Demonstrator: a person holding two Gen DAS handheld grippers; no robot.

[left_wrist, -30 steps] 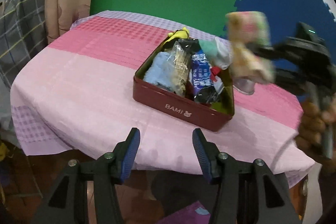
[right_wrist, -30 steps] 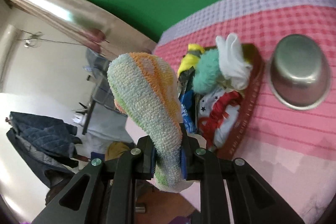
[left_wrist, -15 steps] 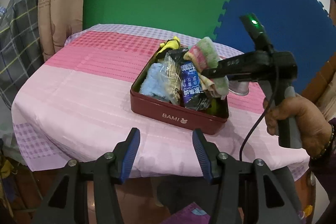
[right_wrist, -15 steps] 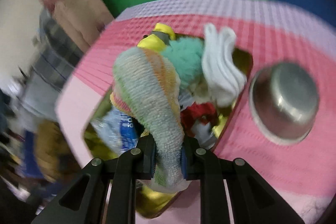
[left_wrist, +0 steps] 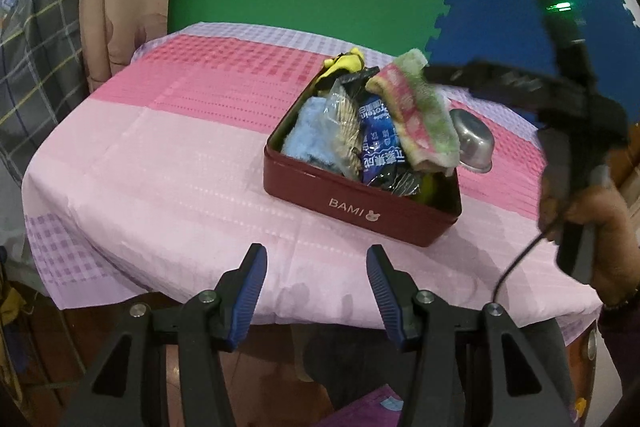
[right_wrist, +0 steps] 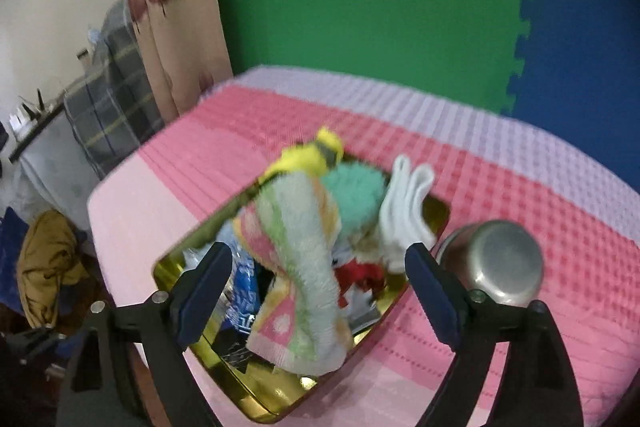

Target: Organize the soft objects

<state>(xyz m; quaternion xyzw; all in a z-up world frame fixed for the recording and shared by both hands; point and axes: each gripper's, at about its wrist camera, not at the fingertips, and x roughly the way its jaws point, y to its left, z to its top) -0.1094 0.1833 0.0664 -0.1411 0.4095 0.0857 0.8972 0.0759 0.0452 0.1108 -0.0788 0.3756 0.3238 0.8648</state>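
Observation:
A dark red tin marked BAMI (left_wrist: 360, 203) stands on the pink tablecloth and is full of soft things and packets. A pastel striped towel (left_wrist: 420, 115) lies draped over the heap in the tin; it also shows in the right wrist view (right_wrist: 304, 275). My right gripper (right_wrist: 320, 287) is open, jaws wide on either side of the towel, just above the tin (right_wrist: 400, 311). My left gripper (left_wrist: 316, 279) is open and empty, at the table's near edge in front of the tin. In the tin are a teal pom (right_wrist: 354, 191), a white cloth (right_wrist: 408, 203) and a yellow toy (right_wrist: 308, 157).
A small steel bowl (right_wrist: 496, 263) stands on the cloth right beside the tin; it also shows in the left wrist view (left_wrist: 474, 143). A blue snack packet (left_wrist: 378, 143) and a light blue cloth (left_wrist: 310, 135) lie in the tin. Green and blue foam mats back the table.
My right gripper brought the towel down over the tin, then opened and let it go; the towel now rests on the heap. My left gripper has stayed open in place.

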